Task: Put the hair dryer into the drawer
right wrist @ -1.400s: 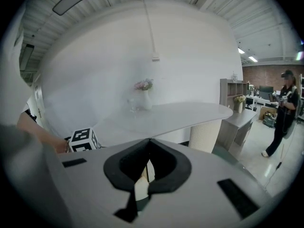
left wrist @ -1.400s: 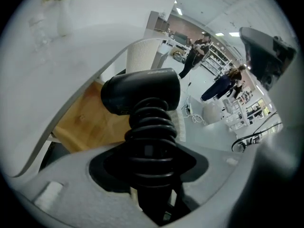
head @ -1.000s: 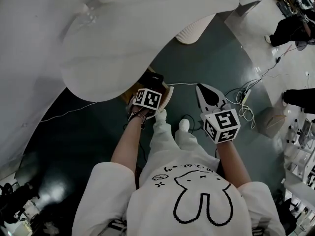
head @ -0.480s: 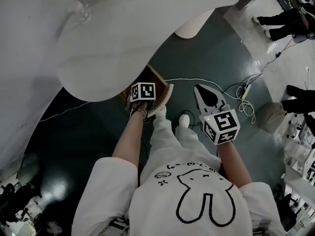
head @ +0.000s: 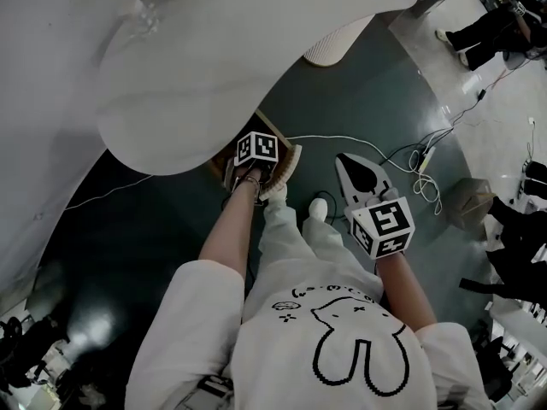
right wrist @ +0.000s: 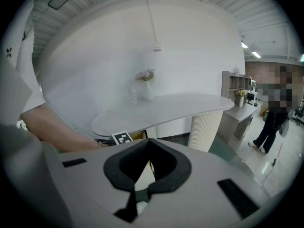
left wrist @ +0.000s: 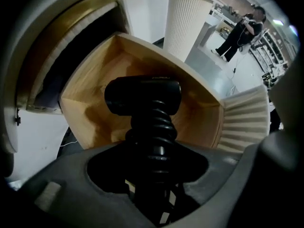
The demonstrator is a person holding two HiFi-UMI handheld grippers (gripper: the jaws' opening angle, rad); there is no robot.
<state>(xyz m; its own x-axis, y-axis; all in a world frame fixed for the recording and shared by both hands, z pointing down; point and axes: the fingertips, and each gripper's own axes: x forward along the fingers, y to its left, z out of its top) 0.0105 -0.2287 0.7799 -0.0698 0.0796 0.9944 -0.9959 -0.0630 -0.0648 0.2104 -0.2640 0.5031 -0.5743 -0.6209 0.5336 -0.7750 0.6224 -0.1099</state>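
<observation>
The black hair dryer hangs head-down over the open wooden drawer, with its ribbed handle running up between the jaws of my left gripper. That gripper is shut on the handle and points straight down. In the head view the left gripper shows only as its marker cube above the drawer, which sticks out from under the white table; the dryer is hidden there. My right gripper hangs to the right of the drawer, shut and holding nothing.
A white curved tabletop overhangs the drawer, and a ribbed white column stands behind it. A vase of flowers is on the table. Cables and a power strip lie on the floor at right. People stand at the far right.
My left gripper has sunk toward the drawer with the hair dryer and rolled a little. The right gripper has stayed where it was.
</observation>
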